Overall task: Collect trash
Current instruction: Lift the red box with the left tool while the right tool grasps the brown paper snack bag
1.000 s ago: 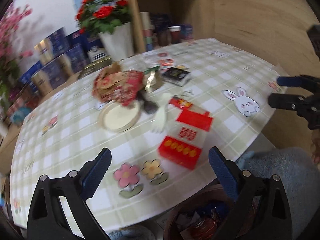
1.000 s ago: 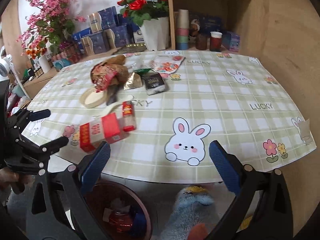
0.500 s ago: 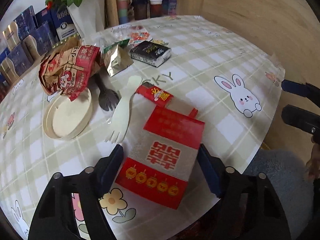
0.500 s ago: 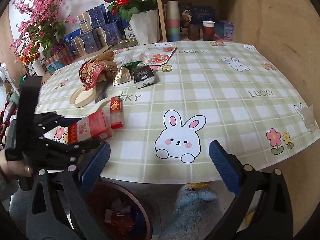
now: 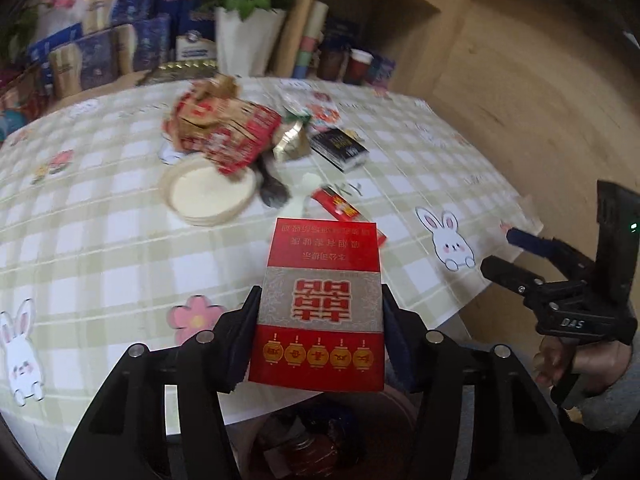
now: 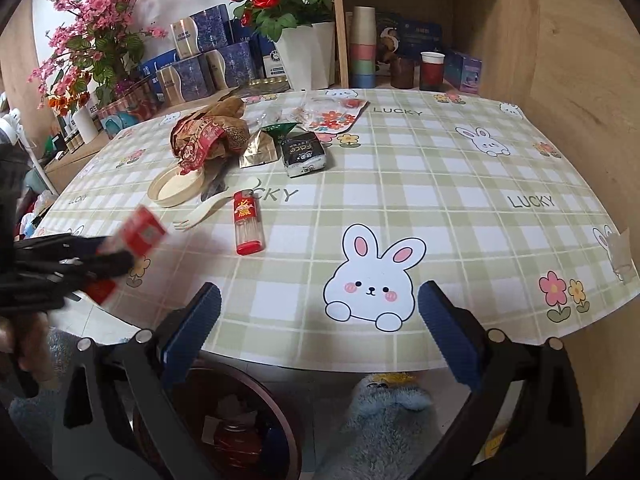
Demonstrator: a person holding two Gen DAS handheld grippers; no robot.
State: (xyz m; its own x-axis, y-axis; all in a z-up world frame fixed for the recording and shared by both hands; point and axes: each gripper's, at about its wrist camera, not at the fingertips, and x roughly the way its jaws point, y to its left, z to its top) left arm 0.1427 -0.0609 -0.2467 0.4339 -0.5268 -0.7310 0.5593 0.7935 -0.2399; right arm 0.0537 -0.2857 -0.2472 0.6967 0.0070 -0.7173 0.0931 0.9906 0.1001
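The left gripper (image 5: 320, 320) is closing its jaws on a red carton (image 5: 320, 304), and both pads touch the sides of the carton. The carton is lifted above the near edge of the table (image 5: 100, 248). Below it stands a brown bin (image 5: 320, 432) with some trash inside. Farther on the table lie a red lighter (image 5: 344, 210), a round lid (image 5: 208, 192) and a crumpled paper bag (image 5: 224, 128) (all a little blurred). The right gripper (image 5: 504, 254) hovers beside the right edge, its jaws apart.
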